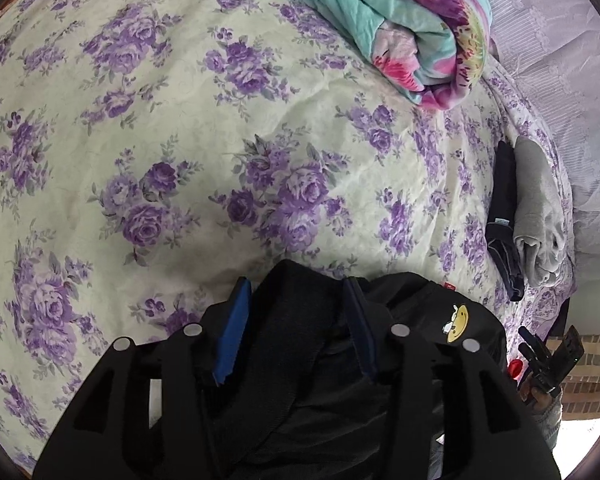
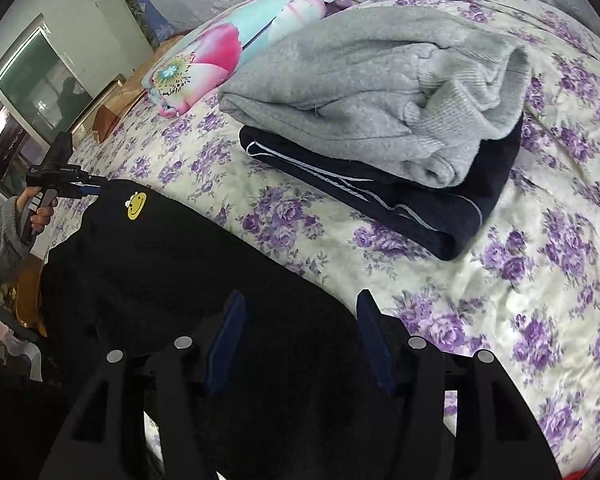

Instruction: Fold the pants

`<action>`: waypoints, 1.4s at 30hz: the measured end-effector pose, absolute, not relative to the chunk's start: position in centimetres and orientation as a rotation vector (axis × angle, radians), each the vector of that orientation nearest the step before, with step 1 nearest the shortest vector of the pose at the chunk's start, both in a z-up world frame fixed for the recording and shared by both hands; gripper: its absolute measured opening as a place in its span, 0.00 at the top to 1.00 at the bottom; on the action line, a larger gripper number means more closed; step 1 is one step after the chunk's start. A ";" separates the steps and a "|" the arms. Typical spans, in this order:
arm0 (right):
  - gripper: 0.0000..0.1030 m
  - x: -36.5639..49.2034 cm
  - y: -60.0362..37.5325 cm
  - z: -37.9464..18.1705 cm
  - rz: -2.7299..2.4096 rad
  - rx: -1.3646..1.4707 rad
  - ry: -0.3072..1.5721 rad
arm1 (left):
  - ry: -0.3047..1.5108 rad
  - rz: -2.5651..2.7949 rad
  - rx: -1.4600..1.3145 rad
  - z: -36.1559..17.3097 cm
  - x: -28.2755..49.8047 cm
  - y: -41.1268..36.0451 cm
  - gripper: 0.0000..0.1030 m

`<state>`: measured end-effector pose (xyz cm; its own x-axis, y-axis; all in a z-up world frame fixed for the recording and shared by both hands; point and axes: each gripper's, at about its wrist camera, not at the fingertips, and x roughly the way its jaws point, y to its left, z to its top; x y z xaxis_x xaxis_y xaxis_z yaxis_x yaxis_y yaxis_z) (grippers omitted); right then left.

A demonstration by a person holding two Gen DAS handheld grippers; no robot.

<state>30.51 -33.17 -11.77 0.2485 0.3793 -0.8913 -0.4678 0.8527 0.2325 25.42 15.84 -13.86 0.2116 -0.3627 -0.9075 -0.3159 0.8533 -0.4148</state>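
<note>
my left tongs [image 1: 296, 300] part open over black pants [image 1: 300, 380], grip hard to tell; right tongs [image 2: 300, 312] same.

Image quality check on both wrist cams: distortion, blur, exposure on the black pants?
Left wrist: heavy fisheye bowing of the floral bedspread, dark vignette corners, sharp overall; black pants crushed to near-featureless black, only the yellow smiley patch reads. Right wrist: same bowing; pants equally underexposed; grey garment well lit with soft light and visible texture; window at the left edge dim, no glare.
</note>
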 end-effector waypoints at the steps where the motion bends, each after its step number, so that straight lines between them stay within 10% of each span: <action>1: 0.43 30.8 -32.9 -12.0 0.589 -0.096 1.192 | 1.388 -0.034 -0.581 -13.9 25.6 15.6 0.57; 5: 0.43 31.7 -32.2 -12.7 0.631 -0.125 1.203 | 1.388 -0.041 -0.532 -13.5 26.0 15.3 0.88; 11: 0.43 32.7 -31.7 -13.3 0.707 -0.149 1.213 | 1.335 -0.053 -0.594 -11.7 25.1 16.1 0.95; 19: 0.51 32.8 -30.0 -16.2 0.775 -0.298 1.284 | 1.308 -0.023 -0.668 -12.0 24.9 16.9 0.95; 23: 0.95 32.5 -30.4 -16.5 0.738 -0.323 1.274 | 1.303 -0.019 -0.680 -12.2 24.8 17.0 0.95; 42: 0.96 21.8 -28.0 -4.3 0.568 -0.358 1.021 | 1.178 -0.153 -0.731 -8.2 21.7 18.3 0.96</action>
<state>21.79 -27.96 -4.33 0.3983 0.2752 -0.8750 -0.5978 0.8014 -0.0200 21.67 18.27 -8.22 0.4016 -0.4728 -0.7844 -0.2571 0.7638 -0.5920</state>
